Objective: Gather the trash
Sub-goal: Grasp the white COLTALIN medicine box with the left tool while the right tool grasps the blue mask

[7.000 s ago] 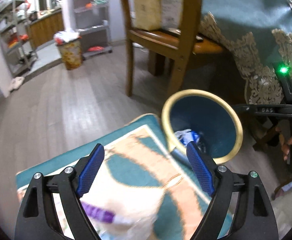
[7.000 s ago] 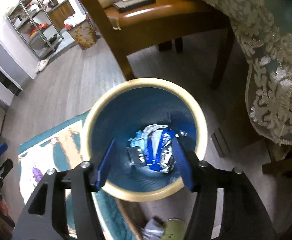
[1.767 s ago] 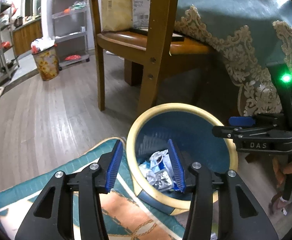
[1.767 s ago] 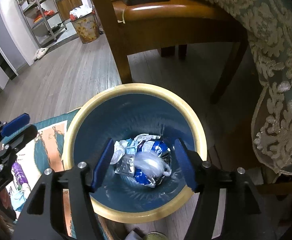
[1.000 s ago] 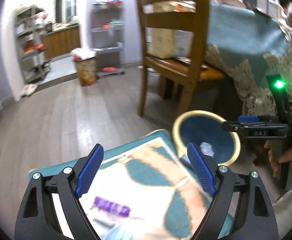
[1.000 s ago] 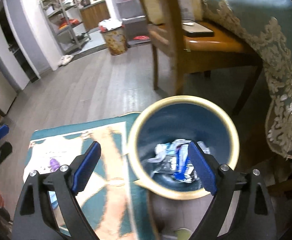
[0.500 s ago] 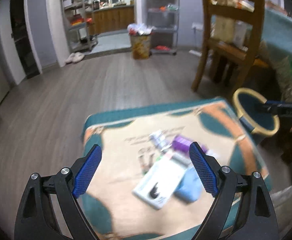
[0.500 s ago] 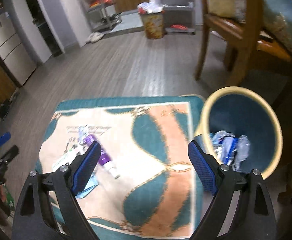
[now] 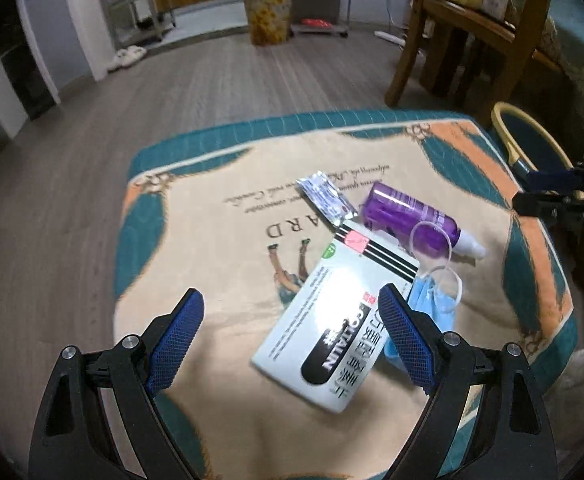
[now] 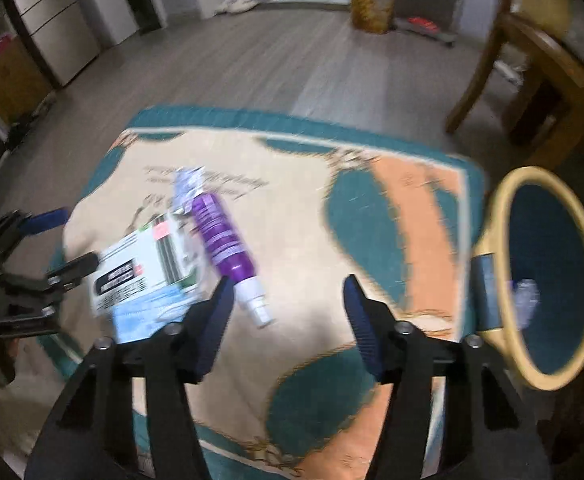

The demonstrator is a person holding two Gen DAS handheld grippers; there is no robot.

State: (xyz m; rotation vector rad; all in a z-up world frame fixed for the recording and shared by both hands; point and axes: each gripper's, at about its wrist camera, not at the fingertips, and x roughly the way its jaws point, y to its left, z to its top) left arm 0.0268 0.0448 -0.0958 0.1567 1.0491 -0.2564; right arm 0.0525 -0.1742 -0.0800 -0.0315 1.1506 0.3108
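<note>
On the rug point(image 9: 219, 248) lie a white box point(image 9: 332, 320), a purple bottle point(image 9: 408, 216) at its 1 o'clock, a foil packet point(image 9: 326, 198) and a blue mask point(image 9: 432, 304). The left gripper point(image 9: 292, 340) hangs over the box, fingers wide apart and holding nothing. The right gripper point(image 10: 287, 308) has its fingers closing with only rug between them, the bottle's cap just beside its left finger, and the bin point(image 10: 496, 248) at 3 o'clock.

on the rug point(image 9: 219, 240), seen upside down from the left wrist view, large letters read "a r d", the end of a word whose start is hidden; above them run two lines of cursive script too small to read. the white box point(image 9: 332, 320) carries a black oval with white letters reading roughly "isotalin", the first letters uncertain, beside a row of large chinese characters. the purple bottle point(image 9: 408, 216) has a label with print too fine to read.
</note>
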